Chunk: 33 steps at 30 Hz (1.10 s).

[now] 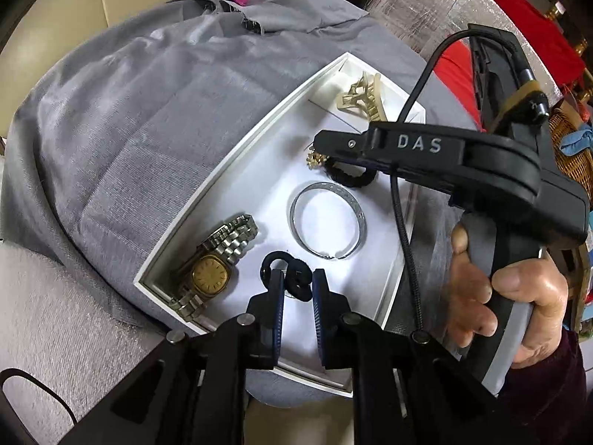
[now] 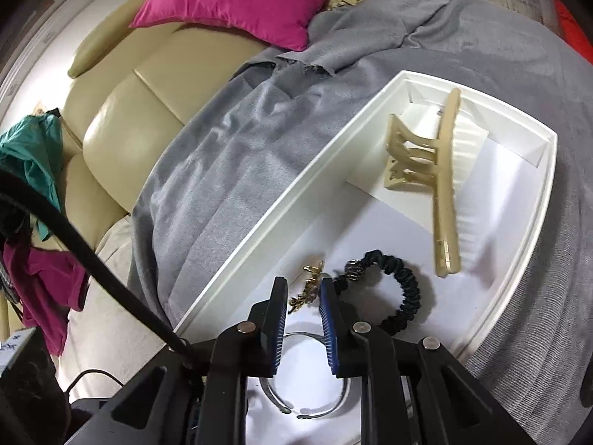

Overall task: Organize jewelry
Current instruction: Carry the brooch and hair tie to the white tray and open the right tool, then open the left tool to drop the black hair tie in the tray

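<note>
Two handheld grippers reach into a white jewelry tray (image 1: 207,200) on grey cloth (image 1: 111,129).

Left gripper (image 1: 298,283), at 6 o'clock, has narrow jaws straddling a black hair tie (image 1: 292,278), grip uncertain. Gold watch (image 1: 211,274) sits at 8 o'clock, silver bangle (image 1: 328,220) centre. Right gripper (image 2: 304,296) brackets a gold trinket (image 2: 309,285), jaws parted, beside a black scrunchie (image 2: 393,289); cream claw clip (image 2: 426,174) at 1 o'clock.
</note>
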Motion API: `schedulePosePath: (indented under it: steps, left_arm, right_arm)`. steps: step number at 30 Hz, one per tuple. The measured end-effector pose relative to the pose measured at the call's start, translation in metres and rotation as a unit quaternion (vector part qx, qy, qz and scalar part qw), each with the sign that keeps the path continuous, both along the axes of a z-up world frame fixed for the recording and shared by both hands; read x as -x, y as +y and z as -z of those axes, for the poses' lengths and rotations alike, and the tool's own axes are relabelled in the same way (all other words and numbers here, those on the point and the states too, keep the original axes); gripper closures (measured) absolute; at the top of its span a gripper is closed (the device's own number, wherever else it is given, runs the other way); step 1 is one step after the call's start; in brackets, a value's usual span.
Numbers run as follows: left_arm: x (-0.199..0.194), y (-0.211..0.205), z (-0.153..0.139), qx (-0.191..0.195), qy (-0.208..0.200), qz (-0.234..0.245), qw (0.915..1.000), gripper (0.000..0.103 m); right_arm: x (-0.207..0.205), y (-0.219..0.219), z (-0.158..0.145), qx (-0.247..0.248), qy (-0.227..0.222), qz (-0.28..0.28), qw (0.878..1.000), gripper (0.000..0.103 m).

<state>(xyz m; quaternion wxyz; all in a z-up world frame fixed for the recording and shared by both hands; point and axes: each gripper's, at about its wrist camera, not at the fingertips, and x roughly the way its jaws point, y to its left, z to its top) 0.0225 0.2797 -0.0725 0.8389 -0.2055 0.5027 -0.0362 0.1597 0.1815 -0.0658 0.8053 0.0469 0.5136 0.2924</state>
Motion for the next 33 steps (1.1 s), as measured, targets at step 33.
schedulePosePath:
  steps: [33]
  left_arm:
    - [-0.018, -0.161, -0.042, -0.129, -0.104, 0.101, 0.9810, 0.065]
  right_arm:
    - [0.091, -0.301, -0.045, -0.047, -0.045, 0.217, 0.974, 0.082]
